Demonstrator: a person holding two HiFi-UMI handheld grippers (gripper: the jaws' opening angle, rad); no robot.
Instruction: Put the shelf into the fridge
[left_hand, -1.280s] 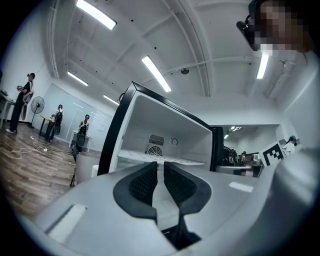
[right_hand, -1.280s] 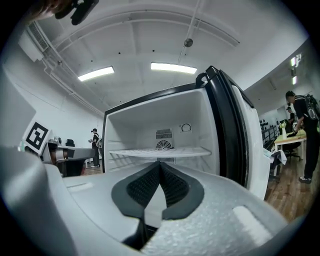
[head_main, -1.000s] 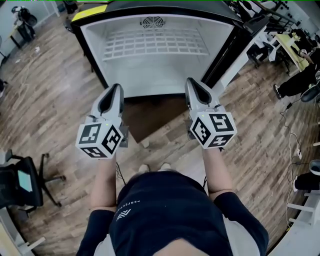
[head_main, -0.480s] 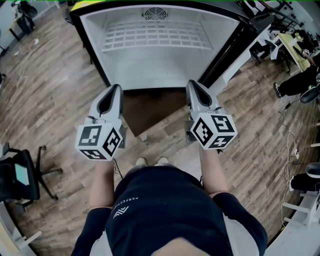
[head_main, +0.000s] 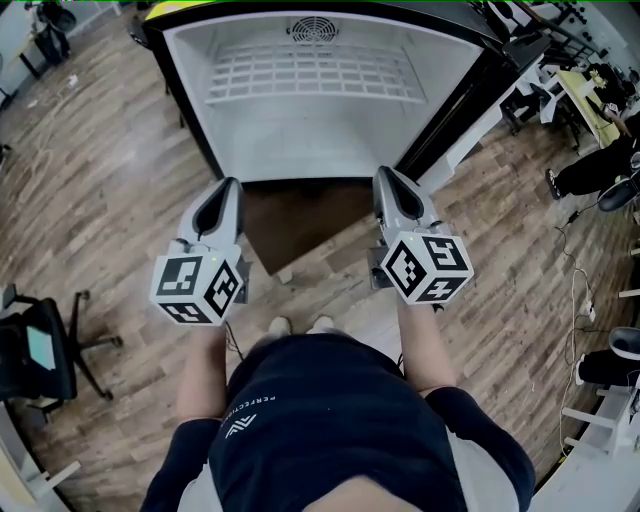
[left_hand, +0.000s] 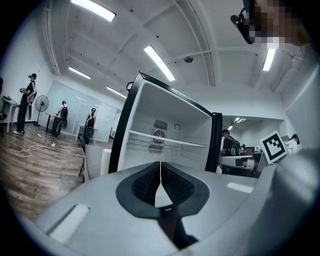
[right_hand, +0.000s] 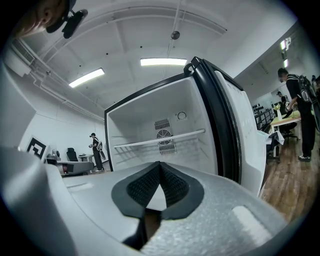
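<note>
Standing open, the one fridge (head_main: 310, 145) has its top edge cut off by the head view's frame. One wire shelf (head_main: 315, 73) sits inside it, level with the fan grille (head_main: 307, 30) on the back wall. Two tongs hover outside, left tongs (head_main: 232, 183) and right tongs (head_main: 385, 172), each pressed fully together and empty.

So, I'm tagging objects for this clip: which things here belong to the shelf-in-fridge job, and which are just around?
Job:
- fridge, standing open
- wire shelf, inside it
- left gripper and right gripper, jaws shut, empty

Lying about:
- office chair
- desk
</note>
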